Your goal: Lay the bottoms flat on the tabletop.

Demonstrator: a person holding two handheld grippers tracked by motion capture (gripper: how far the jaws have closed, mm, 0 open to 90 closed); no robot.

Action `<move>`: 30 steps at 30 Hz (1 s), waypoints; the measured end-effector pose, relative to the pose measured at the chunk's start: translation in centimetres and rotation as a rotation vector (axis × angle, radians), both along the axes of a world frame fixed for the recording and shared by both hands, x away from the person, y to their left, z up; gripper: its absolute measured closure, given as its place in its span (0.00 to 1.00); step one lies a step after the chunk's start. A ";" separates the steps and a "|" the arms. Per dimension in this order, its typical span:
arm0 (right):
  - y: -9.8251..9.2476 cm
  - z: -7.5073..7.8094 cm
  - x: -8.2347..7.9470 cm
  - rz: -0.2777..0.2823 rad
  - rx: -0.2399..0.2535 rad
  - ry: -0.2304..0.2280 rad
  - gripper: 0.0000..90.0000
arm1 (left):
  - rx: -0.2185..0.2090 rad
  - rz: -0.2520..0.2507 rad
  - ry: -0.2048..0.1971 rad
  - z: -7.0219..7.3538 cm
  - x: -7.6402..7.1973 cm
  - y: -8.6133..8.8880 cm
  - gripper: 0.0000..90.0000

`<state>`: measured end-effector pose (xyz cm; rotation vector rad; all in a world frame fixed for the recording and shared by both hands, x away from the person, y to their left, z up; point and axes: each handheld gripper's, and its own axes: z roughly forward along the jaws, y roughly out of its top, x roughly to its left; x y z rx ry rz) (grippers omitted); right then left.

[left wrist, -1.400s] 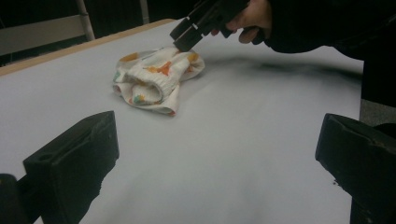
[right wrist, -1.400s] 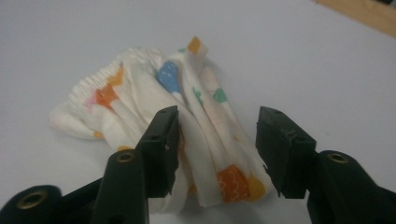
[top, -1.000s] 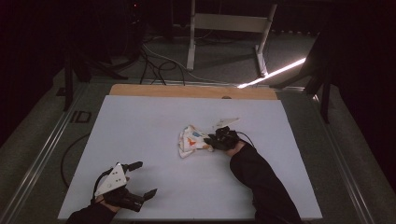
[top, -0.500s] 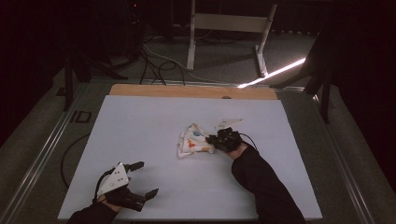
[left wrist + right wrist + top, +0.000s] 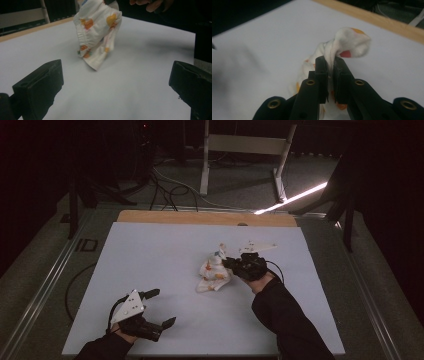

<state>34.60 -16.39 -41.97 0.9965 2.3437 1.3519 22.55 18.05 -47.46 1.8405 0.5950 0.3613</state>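
Right hand-held gripper [image 5: 329,75] pinches a thin fold of the small printed garment [image 5: 214,270], hanging just right of desk [image 5: 150,255] center. Fold may slip out. Left hand-held gripper [image 5: 159,309], at 7 o'clock, gapes wide, empty.

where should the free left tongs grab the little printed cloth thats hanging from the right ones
Take the hanging lower corner of the printed cloth, coming in level from the left tongs' own side. The right tongs pinch its bunched top, so the cloth drapes down to a free point near the white table, while the elastic edge faces the open left jaws.
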 end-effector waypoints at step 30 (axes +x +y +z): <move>-7.7 -4.0 -0.9 -0.328 -0.103 0.011 0.44 | 0.107 -0.112 0.085 1.0 5.8 -9.0 0.11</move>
